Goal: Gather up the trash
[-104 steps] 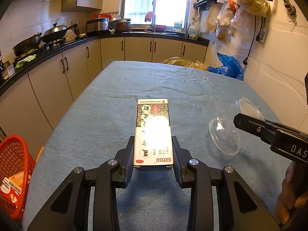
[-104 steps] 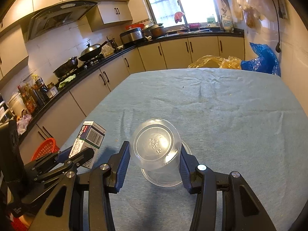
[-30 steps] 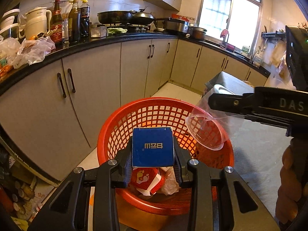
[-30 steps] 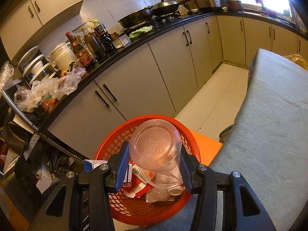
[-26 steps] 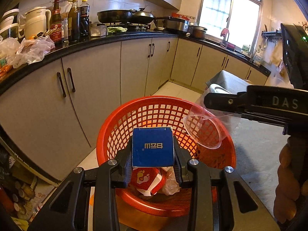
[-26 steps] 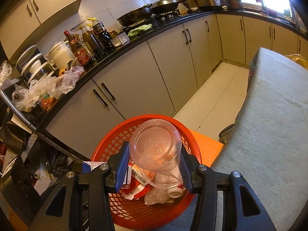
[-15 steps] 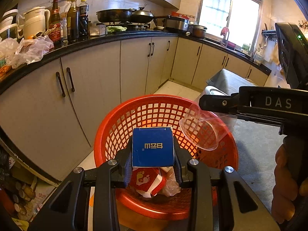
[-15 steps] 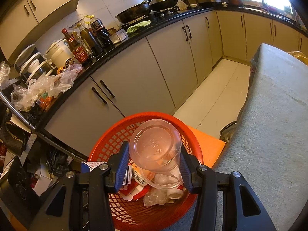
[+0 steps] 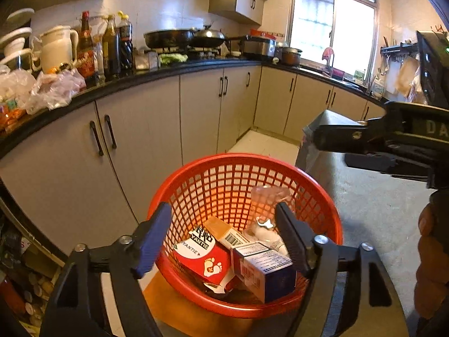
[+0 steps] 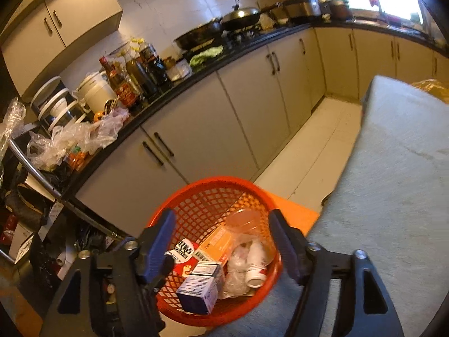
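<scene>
A red mesh basket (image 9: 322,196) stands on the floor beside the table; it also shows in the right wrist view (image 10: 196,196). In it lie the blue box (image 9: 265,271), also seen in the right wrist view (image 10: 200,287), a red carton (image 9: 203,255), an orange box (image 9: 224,231) and the clear plastic cup (image 9: 270,200), blurred in the right wrist view (image 10: 247,224). My left gripper (image 9: 223,237) is open and empty above the basket. My right gripper (image 10: 221,241) is open and empty above it too; its body shows in the left wrist view (image 9: 387,146).
The table with a grey-blue cloth (image 10: 393,196) is to the right of the basket. Beige kitchen cabinets (image 9: 140,146) run behind it under a black counter with bottles (image 9: 109,47), pans (image 9: 174,38) and plastic bags (image 10: 73,134). An orange stool (image 10: 294,213) sits under the basket.
Both grippers have opened. The blue box has dropped from my left gripper and the clear cup from my right gripper into the red basket. My right gripper has drawn back towards the table.
</scene>
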Available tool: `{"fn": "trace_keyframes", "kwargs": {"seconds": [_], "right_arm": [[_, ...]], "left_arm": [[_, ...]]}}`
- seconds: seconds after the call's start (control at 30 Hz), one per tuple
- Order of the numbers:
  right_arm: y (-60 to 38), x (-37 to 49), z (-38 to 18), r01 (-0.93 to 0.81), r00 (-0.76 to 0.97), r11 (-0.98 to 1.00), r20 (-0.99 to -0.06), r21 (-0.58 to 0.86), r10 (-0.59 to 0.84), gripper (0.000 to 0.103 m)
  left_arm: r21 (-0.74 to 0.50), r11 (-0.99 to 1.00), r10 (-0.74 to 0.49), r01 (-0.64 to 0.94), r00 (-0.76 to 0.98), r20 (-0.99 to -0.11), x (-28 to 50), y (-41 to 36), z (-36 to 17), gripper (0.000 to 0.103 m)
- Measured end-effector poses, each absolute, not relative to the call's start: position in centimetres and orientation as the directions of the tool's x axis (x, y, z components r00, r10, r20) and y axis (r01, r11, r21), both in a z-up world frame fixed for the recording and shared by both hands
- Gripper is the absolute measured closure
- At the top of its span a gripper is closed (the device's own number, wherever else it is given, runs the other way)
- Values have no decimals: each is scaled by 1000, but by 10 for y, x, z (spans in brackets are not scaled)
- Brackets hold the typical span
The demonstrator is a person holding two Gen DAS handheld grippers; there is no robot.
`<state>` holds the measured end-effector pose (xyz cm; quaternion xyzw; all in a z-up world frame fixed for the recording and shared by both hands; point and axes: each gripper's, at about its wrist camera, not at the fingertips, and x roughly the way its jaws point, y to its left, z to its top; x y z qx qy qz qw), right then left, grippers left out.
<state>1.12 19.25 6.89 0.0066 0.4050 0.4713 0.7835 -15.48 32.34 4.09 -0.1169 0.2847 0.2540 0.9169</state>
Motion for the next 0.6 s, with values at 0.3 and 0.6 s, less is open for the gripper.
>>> {"fn": "trace_keyframes", "kwargs": {"seconds": [0.3, 0.6], "right_arm": [[150, -4, 83, -707, 429, 669, -613, 230, 664, 0], [126, -23, 75, -700, 524, 711, -625, 71, 579, 0]], "left_arm": [[23, 811, 529, -584, 717, -454, -175, 296, 68, 4], [58, 725, 633, -687, 629, -452, -185, 286, 71, 2]]}}
